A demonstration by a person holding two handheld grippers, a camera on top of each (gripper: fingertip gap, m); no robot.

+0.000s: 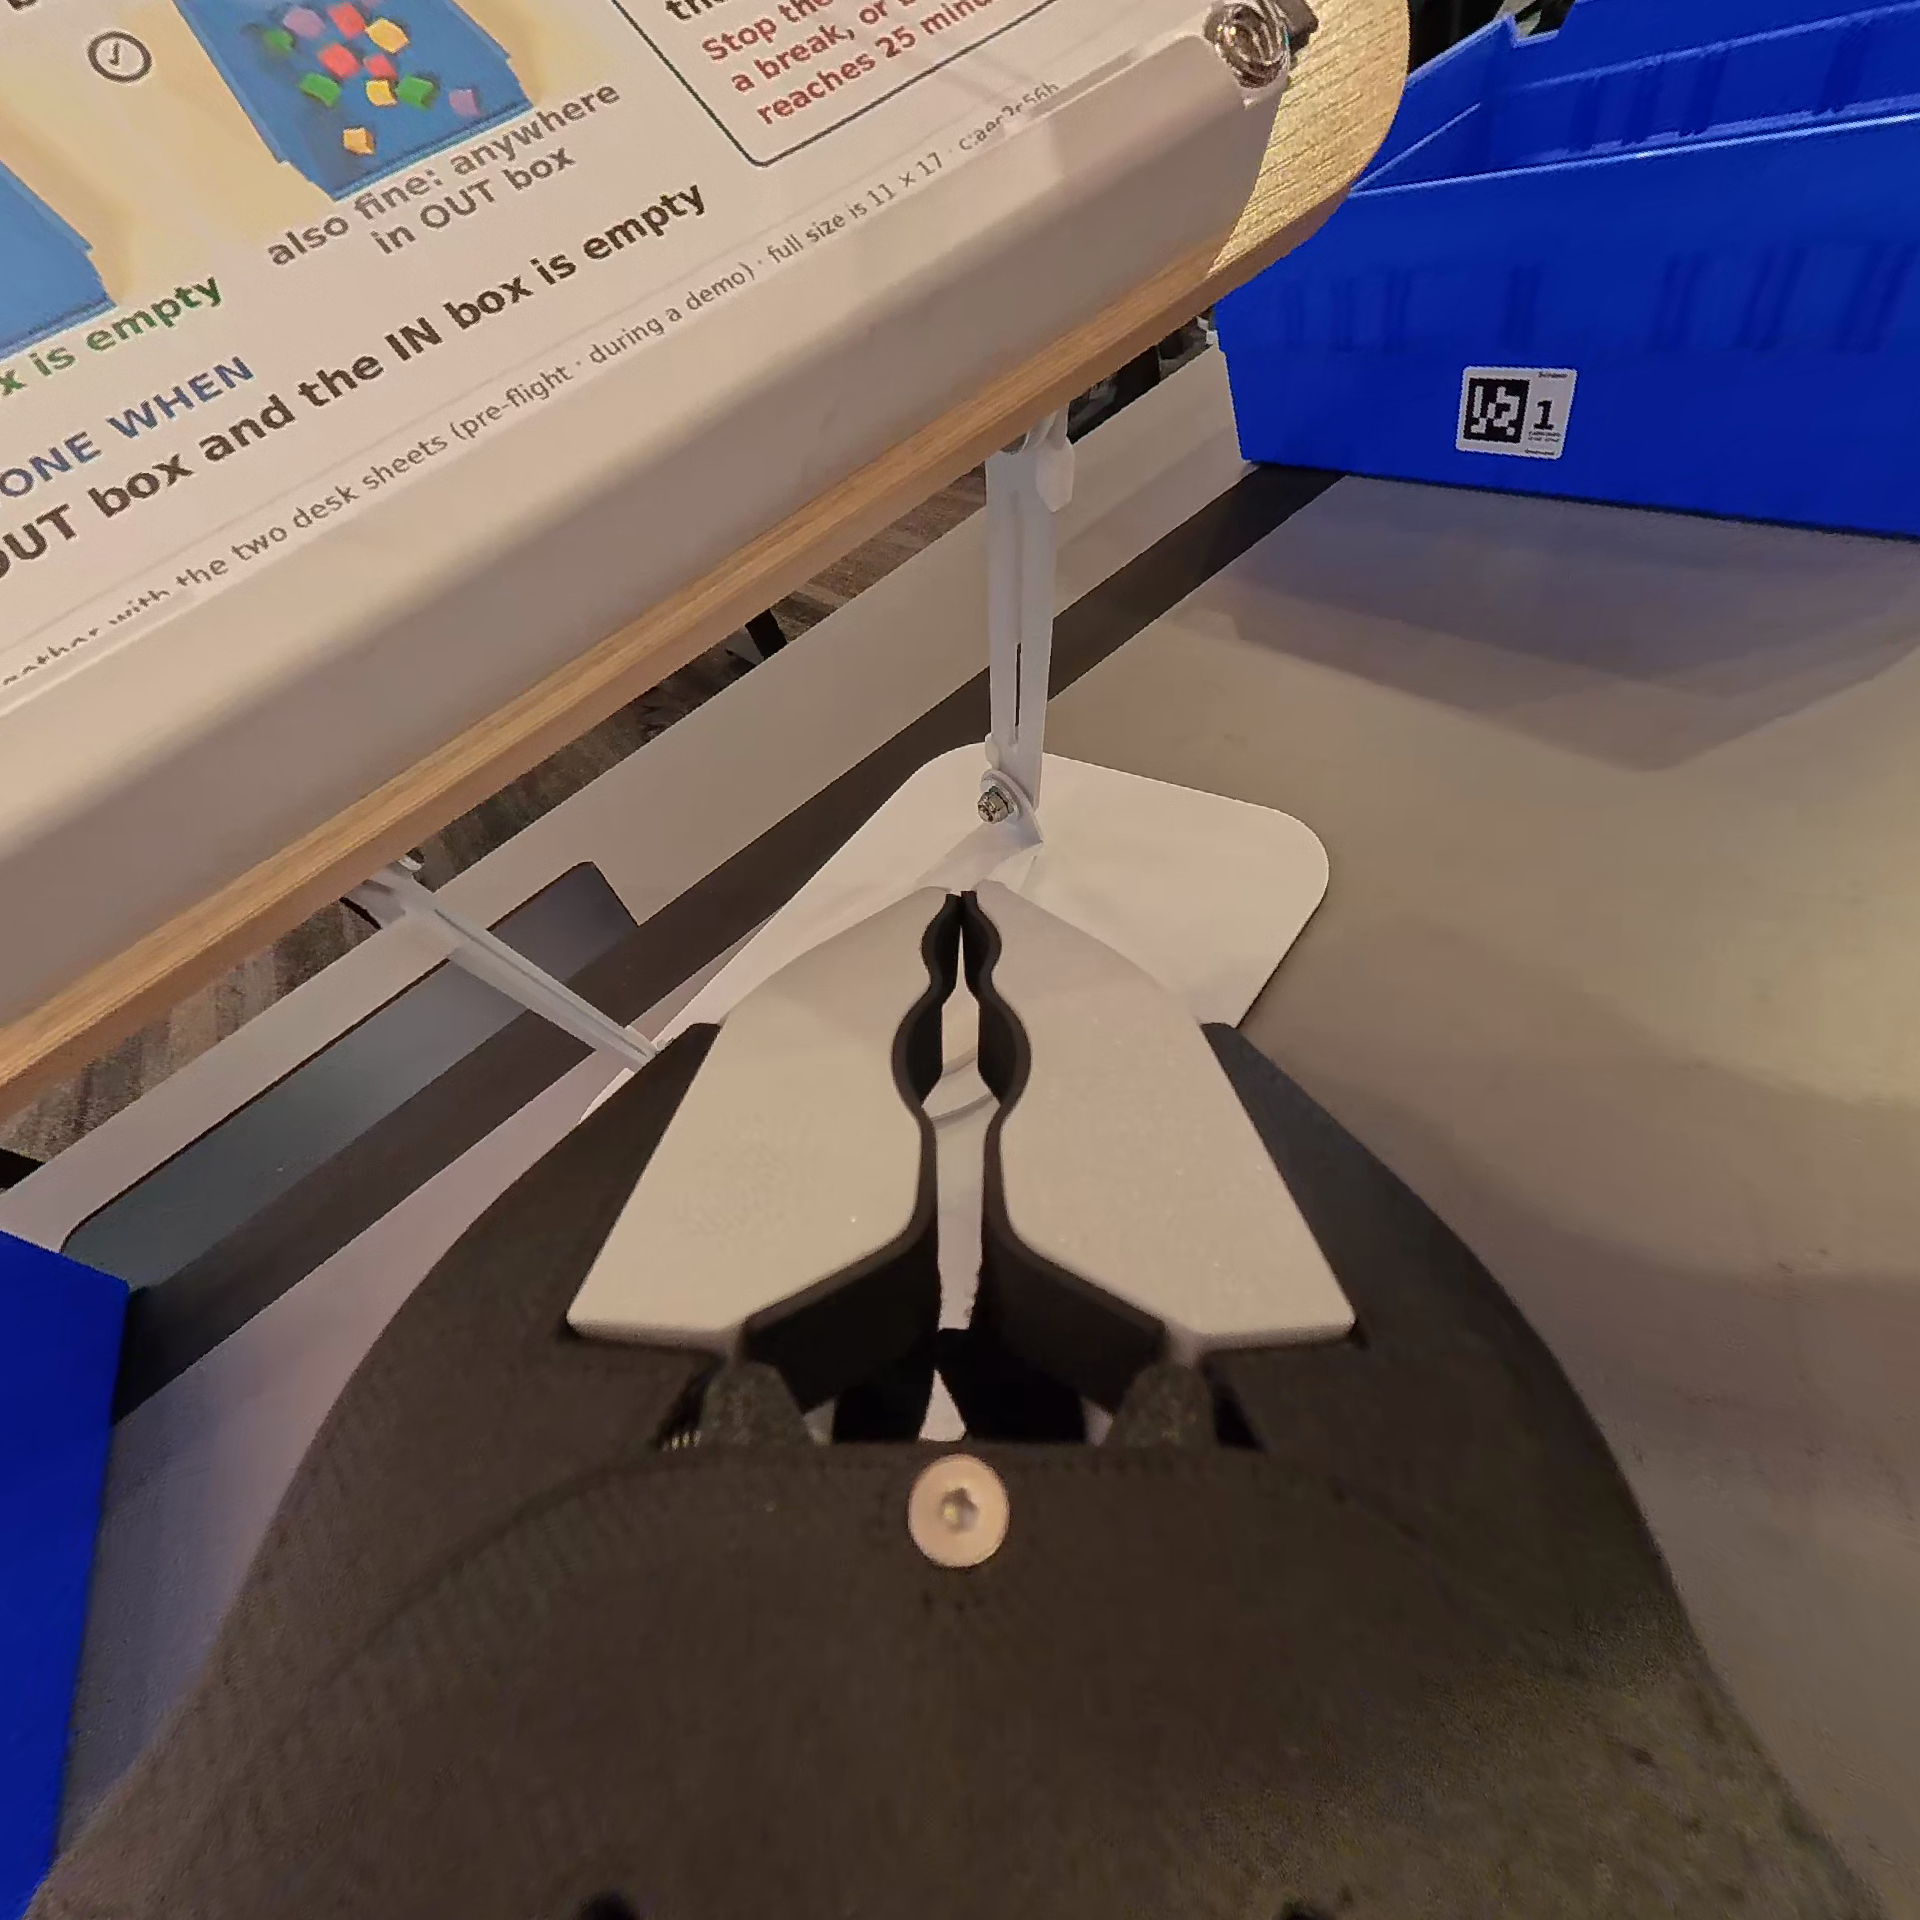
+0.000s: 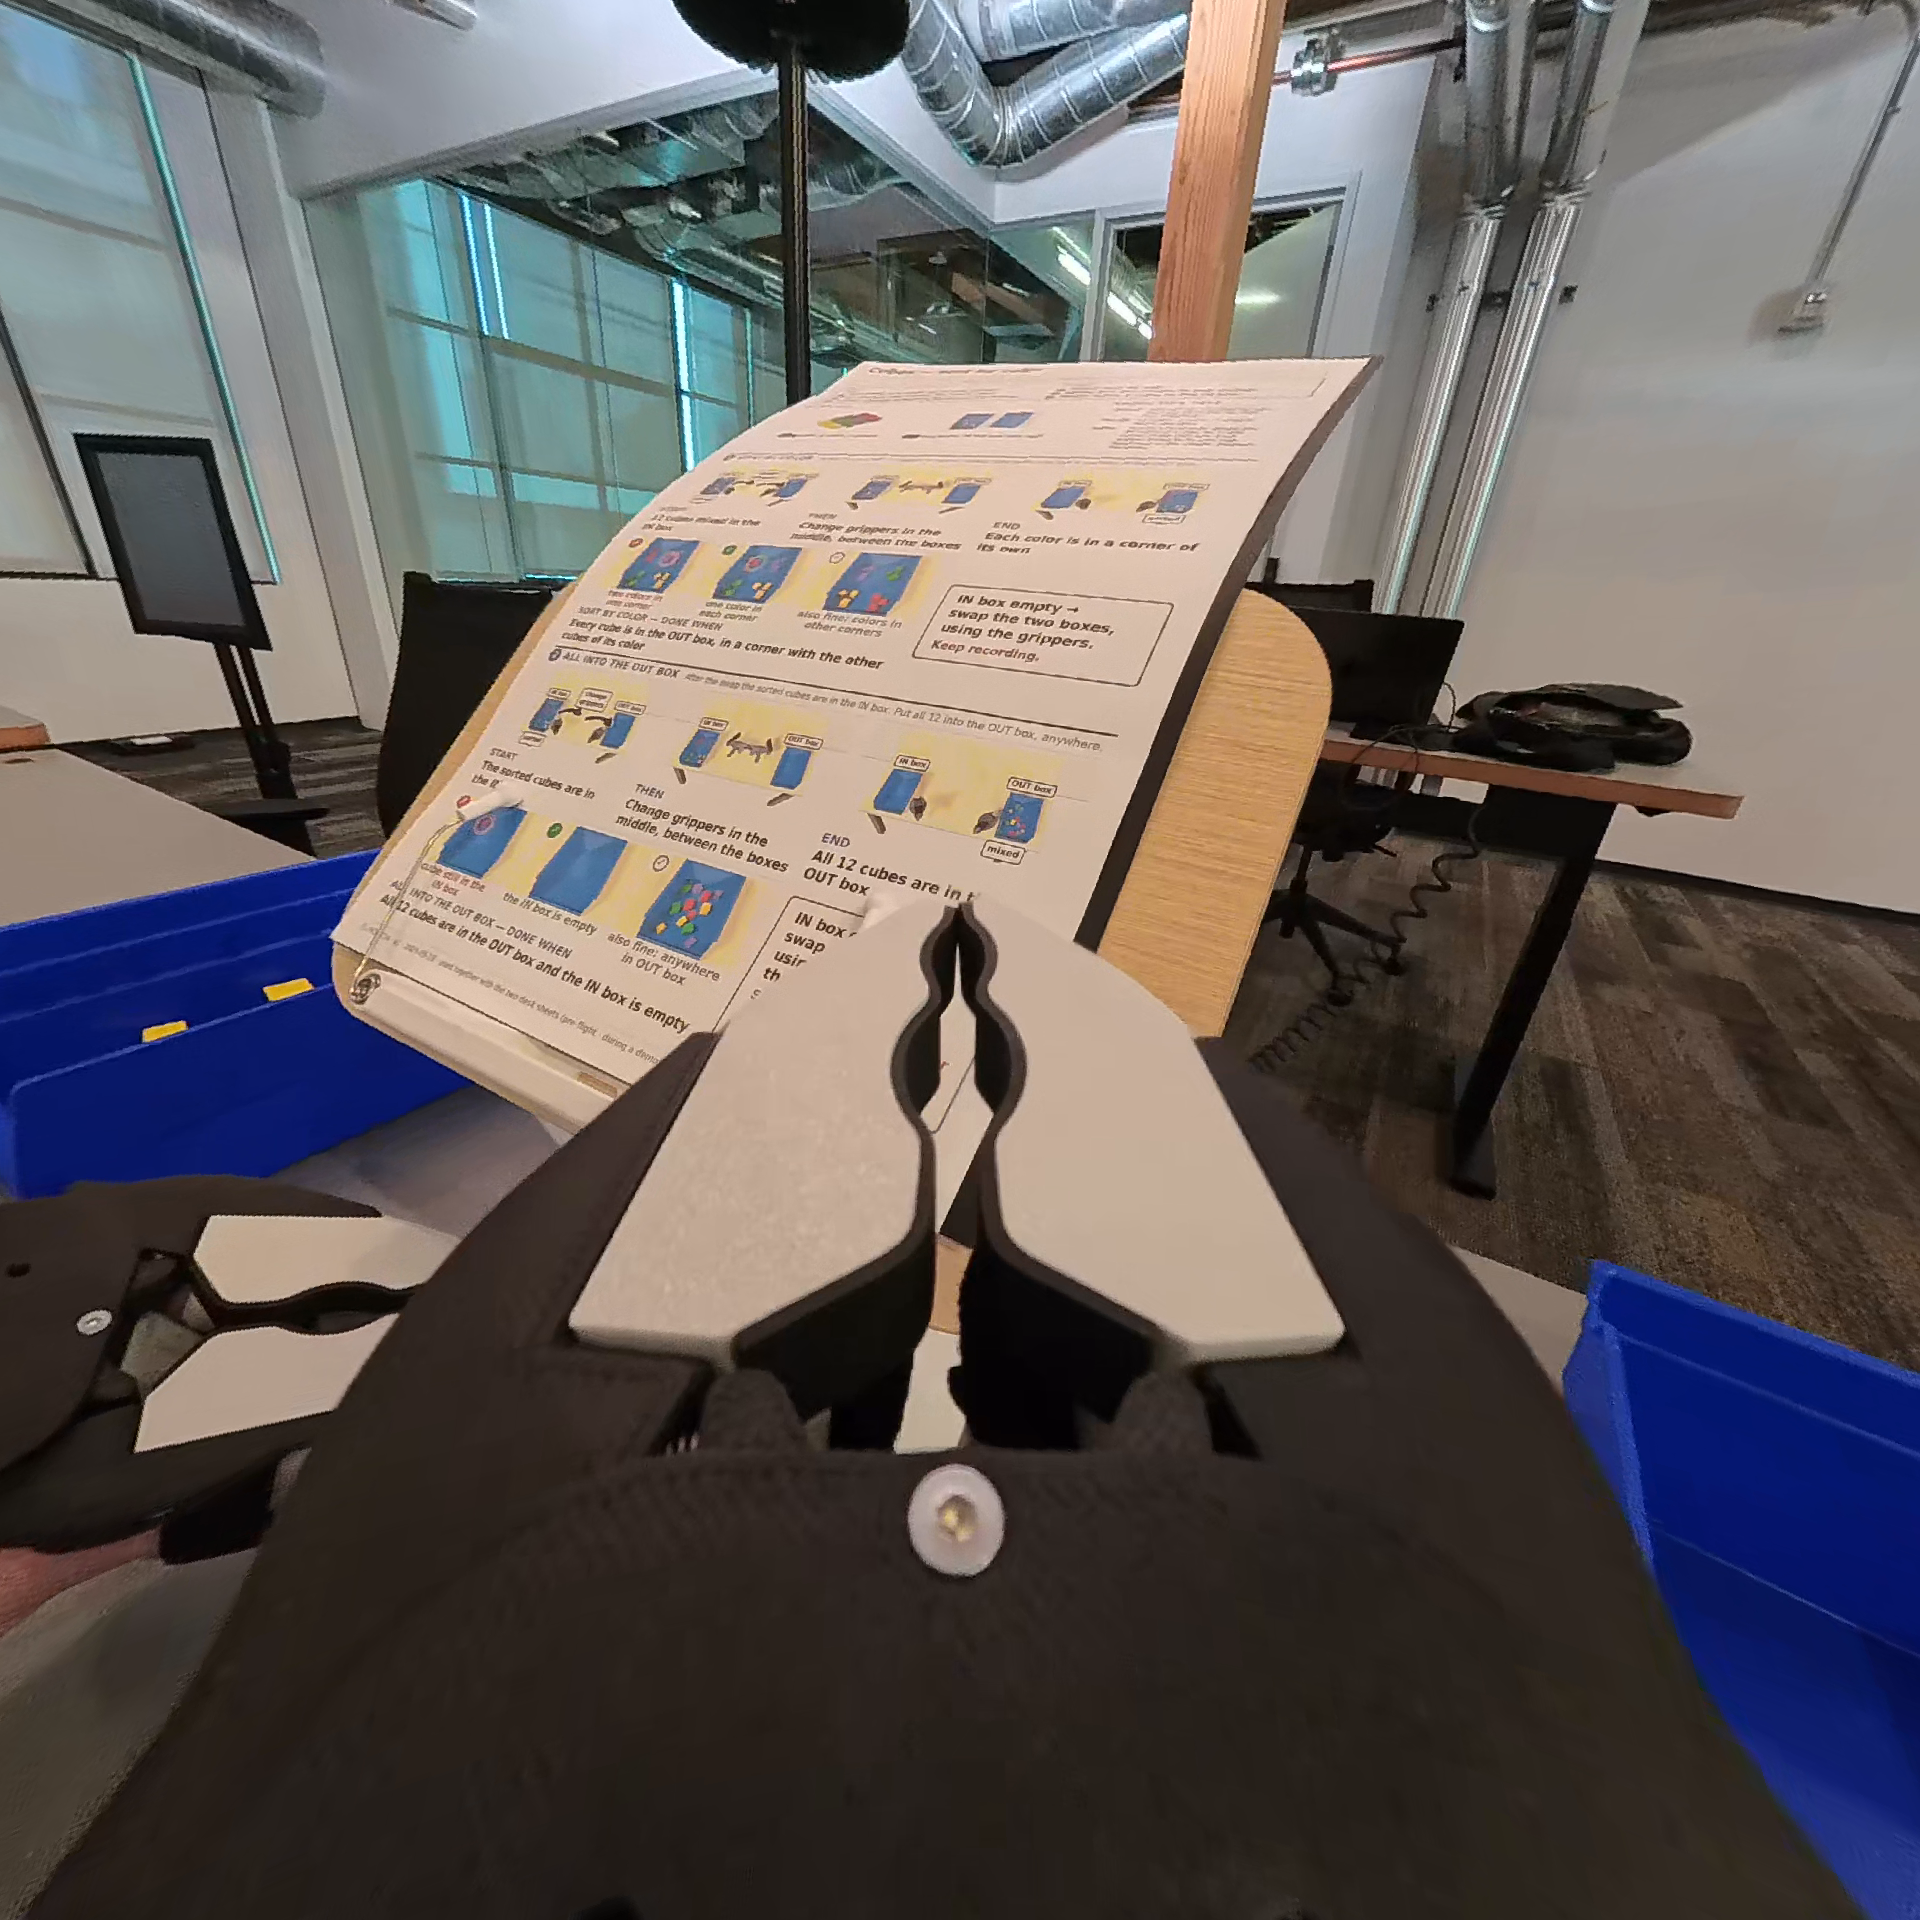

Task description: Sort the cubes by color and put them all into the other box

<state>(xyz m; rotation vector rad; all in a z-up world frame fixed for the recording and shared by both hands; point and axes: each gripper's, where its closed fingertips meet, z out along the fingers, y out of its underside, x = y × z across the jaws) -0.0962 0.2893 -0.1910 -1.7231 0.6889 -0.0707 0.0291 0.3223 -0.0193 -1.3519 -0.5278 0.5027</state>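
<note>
The table (image 1: 1558, 935) is a pale grey, matte surface with a darker edge band. On it stands a white metal base (image 1: 1174, 862) carrying a tilted wooden board (image 2: 1226, 790) with an illustrated instruction sheet (image 2: 883, 644) clipped on. A blue box (image 1: 1621, 291) bearing a square marker tag sits at the table's far right in the left wrist view; another blue box (image 2: 187, 997) on the other side holds two yellow cubes (image 2: 286, 990) (only their tops show above the wall). The left gripper (image 1: 961, 904) is closed on nothing, tips meeting above the base; the right gripper (image 2: 958, 914) likewise, closed and bare, facing the sheet. Beyond lie dark patterned carpet (image 2: 1714, 1039), glass partitions (image 2: 582, 395), exposed ducts (image 2: 1039, 83), a timber post (image 2: 1216, 177) and another desk (image 2: 1538, 790).
</note>
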